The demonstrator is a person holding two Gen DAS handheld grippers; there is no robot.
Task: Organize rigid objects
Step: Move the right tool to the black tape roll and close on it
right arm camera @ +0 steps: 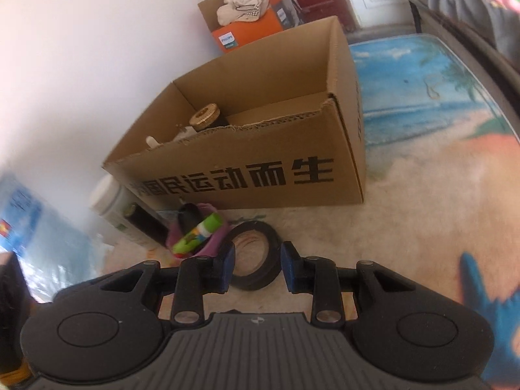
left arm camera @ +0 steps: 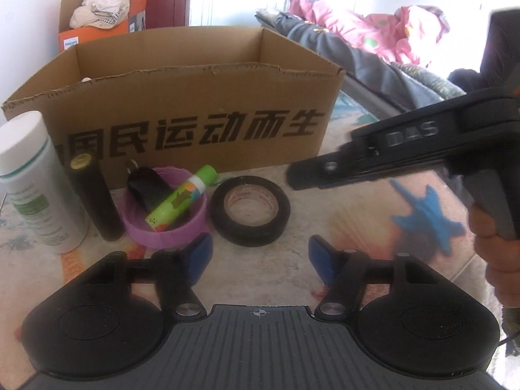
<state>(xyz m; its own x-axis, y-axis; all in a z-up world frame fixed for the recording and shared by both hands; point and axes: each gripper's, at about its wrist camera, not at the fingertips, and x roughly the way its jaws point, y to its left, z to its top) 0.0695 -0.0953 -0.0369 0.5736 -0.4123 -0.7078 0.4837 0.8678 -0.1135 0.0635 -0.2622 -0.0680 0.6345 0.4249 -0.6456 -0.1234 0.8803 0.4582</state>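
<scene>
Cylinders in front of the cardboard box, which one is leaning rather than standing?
The green patterned tube, propped slanted inside the purple ring; the white bottle and black cylinder stand upright.

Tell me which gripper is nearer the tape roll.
Right, it seems. The right gripper hangs just above the tape roll, fingers straddling its near rim. The left gripper sits back from the roll, a gap of mat between, jaws open.

In front of the cardboard box (left arm camera: 182, 120), on the mat (left arm camera: 357, 227), a bottle (left arm camera: 35, 182), a cylinder (left arm camera: 96, 198), a bowl (left arm camera: 169, 227) holding a tube (left arm camera: 182, 198), and a tape roll (left arm camera: 250, 211) stand left to right.
</scene>
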